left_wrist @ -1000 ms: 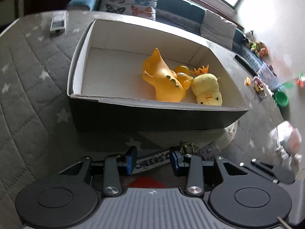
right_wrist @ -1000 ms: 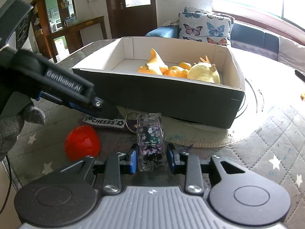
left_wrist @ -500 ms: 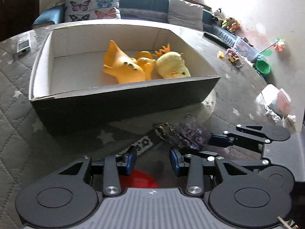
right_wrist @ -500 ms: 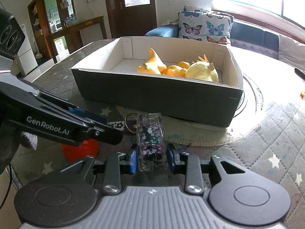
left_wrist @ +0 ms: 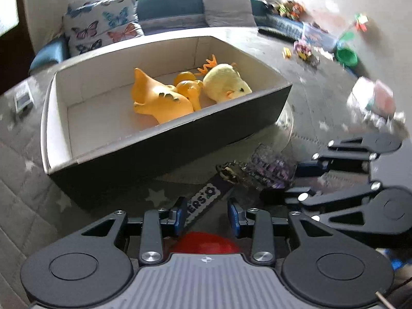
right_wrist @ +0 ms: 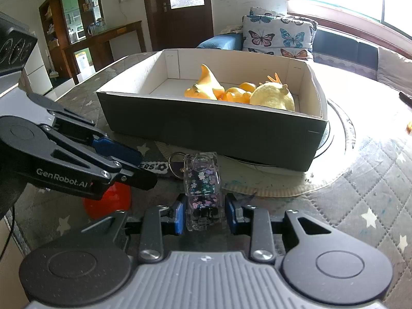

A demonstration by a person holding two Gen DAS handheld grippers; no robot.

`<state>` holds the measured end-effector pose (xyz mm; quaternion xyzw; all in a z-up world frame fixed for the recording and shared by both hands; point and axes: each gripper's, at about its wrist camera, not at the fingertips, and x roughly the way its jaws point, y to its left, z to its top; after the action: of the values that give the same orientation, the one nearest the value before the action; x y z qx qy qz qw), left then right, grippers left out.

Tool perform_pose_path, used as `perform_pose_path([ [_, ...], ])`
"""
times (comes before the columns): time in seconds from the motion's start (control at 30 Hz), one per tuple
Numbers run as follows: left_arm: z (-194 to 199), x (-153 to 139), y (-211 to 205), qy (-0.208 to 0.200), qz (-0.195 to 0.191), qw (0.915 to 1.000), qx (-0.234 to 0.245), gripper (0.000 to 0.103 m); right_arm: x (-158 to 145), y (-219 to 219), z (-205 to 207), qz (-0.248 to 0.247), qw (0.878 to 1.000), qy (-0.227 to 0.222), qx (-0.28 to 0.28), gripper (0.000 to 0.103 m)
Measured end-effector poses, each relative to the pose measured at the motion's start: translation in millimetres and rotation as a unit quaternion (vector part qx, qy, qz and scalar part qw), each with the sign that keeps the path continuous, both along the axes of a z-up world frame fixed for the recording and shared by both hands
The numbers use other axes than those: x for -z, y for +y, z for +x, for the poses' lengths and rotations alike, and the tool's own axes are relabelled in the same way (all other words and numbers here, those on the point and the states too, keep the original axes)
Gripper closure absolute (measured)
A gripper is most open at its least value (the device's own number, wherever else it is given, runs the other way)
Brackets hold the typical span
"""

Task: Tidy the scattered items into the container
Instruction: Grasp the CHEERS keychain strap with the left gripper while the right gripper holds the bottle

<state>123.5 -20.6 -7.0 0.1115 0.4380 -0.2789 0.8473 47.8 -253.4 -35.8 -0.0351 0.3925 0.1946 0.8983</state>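
A dark cardboard box (left_wrist: 164, 152) (right_wrist: 206, 131) with a white inside holds an orange rubber toy (left_wrist: 159, 100) and a yellow plush chick (left_wrist: 226, 82). My right gripper (right_wrist: 204, 215) has a clear glittery keychain charm (right_wrist: 203, 182) between its fingers; the charm also shows in the left wrist view (left_wrist: 270, 167). Its "CHEERS" strap (left_wrist: 206, 200) lies on the table. My left gripper (left_wrist: 207, 216) is open above the strap, with a red ball (left_wrist: 206, 242) just below it. The ball also shows in the right wrist view (right_wrist: 108, 200).
The table has a grey quilted cover (right_wrist: 373, 193). A round mat (right_wrist: 283, 180) lies under the box. A small remote (left_wrist: 23, 100) lies at the far left. A sofa with butterfly cushions (right_wrist: 278, 36) stands behind, and small toys (left_wrist: 303, 50) lie at the right.
My left gripper has swung down and right, toward the strap and red ball, close beside the right gripper. The right gripper and the charm have stayed in place.
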Motion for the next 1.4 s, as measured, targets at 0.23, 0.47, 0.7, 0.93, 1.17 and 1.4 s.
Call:
perform_pose_path([
  [0.23, 9, 3, -6, -0.003, 0.048, 0.9973, 0.056, 0.065, 0, 1, 0, -0.002, 1.0, 0.0, -0.001, 0.072],
  [0.47, 16, 4, -9, 0.009, 0.05, 0.9957, 0.077, 0.066, 0, 1, 2, -0.004, 1.0, -0.001, 0.002, 0.071],
  [0.7, 13, 3, -7, 0.034, -0.011, 0.9983, 0.045, 0.077, 0, -1, 2, -0.009, 1.0, -0.005, 0.009, 0.073],
  [0.93, 11, 7, -9, 0.075, -0.089, 0.993, -0.021, 0.079, 1, -14, 1, -0.012, 1.0, -0.005, 0.026, 0.072],
  [1.17, 14, 11, -5, 0.103, -0.143, 0.9814, -0.077, 0.078, 3, -17, 3, -0.004, 0.999, -0.011, 0.033, 0.072],
  [1.4, 10, 18, -6, 0.135, -0.204, 0.9634, -0.11, 0.079, 4, -16, 0, -0.006, 0.999, -0.02, 0.042, 0.073],
])
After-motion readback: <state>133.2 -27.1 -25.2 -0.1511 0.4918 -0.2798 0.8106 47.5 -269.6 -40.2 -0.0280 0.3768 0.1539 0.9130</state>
